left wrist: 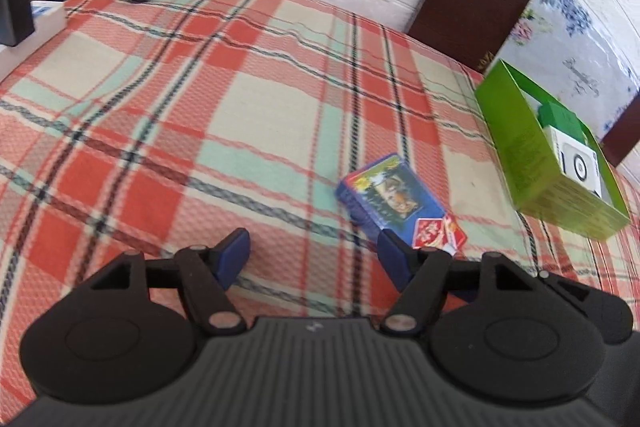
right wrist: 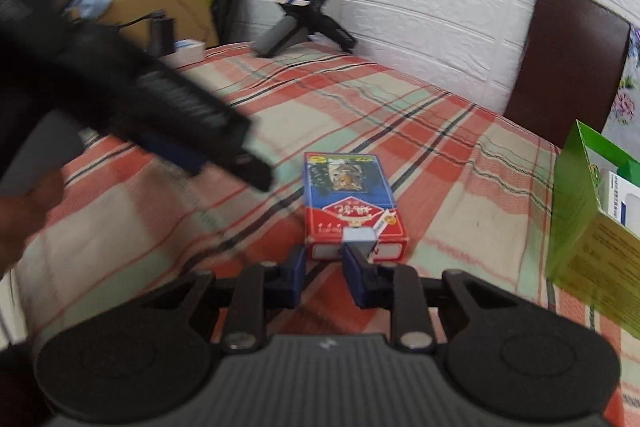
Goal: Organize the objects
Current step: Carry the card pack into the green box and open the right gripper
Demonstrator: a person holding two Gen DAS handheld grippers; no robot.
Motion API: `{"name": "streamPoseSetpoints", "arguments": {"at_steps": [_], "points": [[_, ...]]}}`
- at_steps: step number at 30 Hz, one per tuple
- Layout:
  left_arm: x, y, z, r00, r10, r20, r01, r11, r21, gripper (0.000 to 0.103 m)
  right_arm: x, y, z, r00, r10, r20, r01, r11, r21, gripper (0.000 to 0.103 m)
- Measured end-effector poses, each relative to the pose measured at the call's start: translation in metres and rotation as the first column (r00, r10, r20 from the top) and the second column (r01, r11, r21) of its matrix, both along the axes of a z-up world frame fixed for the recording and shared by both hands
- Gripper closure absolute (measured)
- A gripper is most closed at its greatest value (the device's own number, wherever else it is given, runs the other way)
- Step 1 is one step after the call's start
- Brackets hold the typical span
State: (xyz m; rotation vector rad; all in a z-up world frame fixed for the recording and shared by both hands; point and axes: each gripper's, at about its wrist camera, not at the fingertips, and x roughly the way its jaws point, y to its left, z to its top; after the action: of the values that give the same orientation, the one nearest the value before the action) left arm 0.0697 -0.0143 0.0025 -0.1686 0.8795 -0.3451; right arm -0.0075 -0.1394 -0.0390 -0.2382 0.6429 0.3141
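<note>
On the plaid blanket [left wrist: 200, 99] covering the surface, a blue-and-red card box [right wrist: 348, 203] is lying flat, just ahead of my right gripper [right wrist: 324, 263]. Its jaws are standing narrowly apart with nothing between them, the tips just short of the box's near end. My left gripper [left wrist: 312, 259] is hanging open and empty, the same box [left wrist: 396, 203] lying ahead of its right finger. Further right, well apart from both, a green box [left wrist: 532, 155] is sitting open with small packages inside.
</note>
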Motion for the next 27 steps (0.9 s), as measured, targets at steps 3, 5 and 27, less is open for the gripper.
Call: {"name": "streamPoseSetpoints", "arguments": {"at_steps": [3, 5, 27], "points": [[0.000, -0.008, 0.000, 1.000, -0.012, -0.015, 0.012, 1.000, 0.000, 0.031, -0.002, -0.009, 0.006, 0.998, -0.033, 0.049, 0.033, 0.999, 0.007, 0.040], [0.002, -0.012, 0.000, 1.000, -0.012, -0.029, 0.012, 1.000, 0.000, 0.031, 0.007, -0.017, 0.008, 0.997, -0.060, 0.051, 0.059, 0.998, 0.030, 0.035], [0.014, -0.154, 0.075, 0.933, -0.291, 0.212, 0.306, 0.951, -0.043, 0.078, 0.024, -0.105, 0.052, 0.925, -0.283, 0.254, 0.287, 0.958, 0.022, 0.043]]}}
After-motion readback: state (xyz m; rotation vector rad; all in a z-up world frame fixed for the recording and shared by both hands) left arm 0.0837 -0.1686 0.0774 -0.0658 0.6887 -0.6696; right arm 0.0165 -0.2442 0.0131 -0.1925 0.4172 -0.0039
